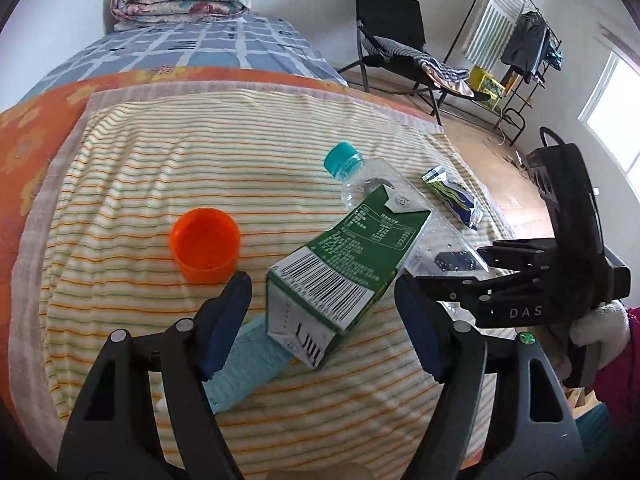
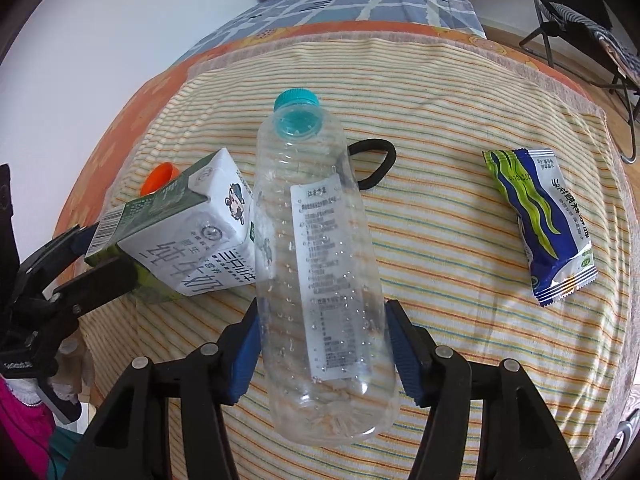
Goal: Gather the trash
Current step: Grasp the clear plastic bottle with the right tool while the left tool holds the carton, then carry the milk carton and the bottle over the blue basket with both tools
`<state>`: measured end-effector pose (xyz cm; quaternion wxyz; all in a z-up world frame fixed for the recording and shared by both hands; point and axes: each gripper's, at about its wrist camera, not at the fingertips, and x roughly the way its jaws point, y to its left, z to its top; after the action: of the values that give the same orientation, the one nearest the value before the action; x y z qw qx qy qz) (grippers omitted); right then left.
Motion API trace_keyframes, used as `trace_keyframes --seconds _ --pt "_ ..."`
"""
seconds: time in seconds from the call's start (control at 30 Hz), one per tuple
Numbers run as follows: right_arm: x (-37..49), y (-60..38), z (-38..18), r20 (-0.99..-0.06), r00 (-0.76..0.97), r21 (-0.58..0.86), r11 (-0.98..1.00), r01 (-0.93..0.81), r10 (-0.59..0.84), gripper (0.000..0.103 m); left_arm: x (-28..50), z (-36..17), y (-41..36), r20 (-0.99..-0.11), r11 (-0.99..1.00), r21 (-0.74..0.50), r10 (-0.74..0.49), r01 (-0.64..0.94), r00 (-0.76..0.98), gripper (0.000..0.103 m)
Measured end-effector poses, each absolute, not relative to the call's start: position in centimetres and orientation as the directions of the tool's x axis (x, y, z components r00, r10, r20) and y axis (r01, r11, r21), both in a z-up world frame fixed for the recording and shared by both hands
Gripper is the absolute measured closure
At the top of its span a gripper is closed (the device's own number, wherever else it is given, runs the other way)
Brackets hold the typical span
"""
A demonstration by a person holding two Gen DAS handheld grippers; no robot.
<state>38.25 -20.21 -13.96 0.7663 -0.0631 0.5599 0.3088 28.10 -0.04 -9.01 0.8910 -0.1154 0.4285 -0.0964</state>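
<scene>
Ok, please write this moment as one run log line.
left gripper: open, astride milk carton | right gripper: shut on bottle | untouched: snack packet, orange cup

The green-and-white milk carton (image 2: 188,232) hides most of the small orange plastic cup (image 2: 160,176); the pale blue printed paper (image 1: 244,364) beneath it seems partly covered.
</scene>
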Motion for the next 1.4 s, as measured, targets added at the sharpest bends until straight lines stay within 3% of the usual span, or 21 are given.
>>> trace_keyframes --seconds 0.03,0.1,0.4,1.0,1.4 --pt "38.3 -20.2 -14.0 -0.897 0.183 0.25 0.802 -0.543 0.403 0.041 28.2 -9.1 -0.1 -0.743 0.956 -0.283 -0.268 0.074 0.613 0.027" --pt "38.1 -20.2 -14.0 -0.897 0.187 0.246 0.802 -0.544 0.401 0.041 28.3 -9.2 -0.5 -0.748 0.958 -0.276 -0.266 0.079 0.608 0.037" --pt "36.9 -20.9 -13.6 -0.898 0.212 0.211 0.8 -0.561 0.386 0.047 26.2 -7.9 -1.5 -0.737 0.978 -0.176 -0.207 0.113 0.644 0.05" --pt "30.1 -25.0 -6.5 -0.833 0.34 0.179 0.794 -0.581 0.436 0.049 18.2 -1.6 -2.5 -0.648 0.986 -0.1 -0.168 0.136 0.743 0.052" --pt "22.9 -26.7 -4.4 -0.813 0.299 0.218 0.737 -0.639 0.5 0.049 13.7 -0.7 -2.6 -0.642 0.986 -0.083 -0.165 0.146 0.749 0.052"
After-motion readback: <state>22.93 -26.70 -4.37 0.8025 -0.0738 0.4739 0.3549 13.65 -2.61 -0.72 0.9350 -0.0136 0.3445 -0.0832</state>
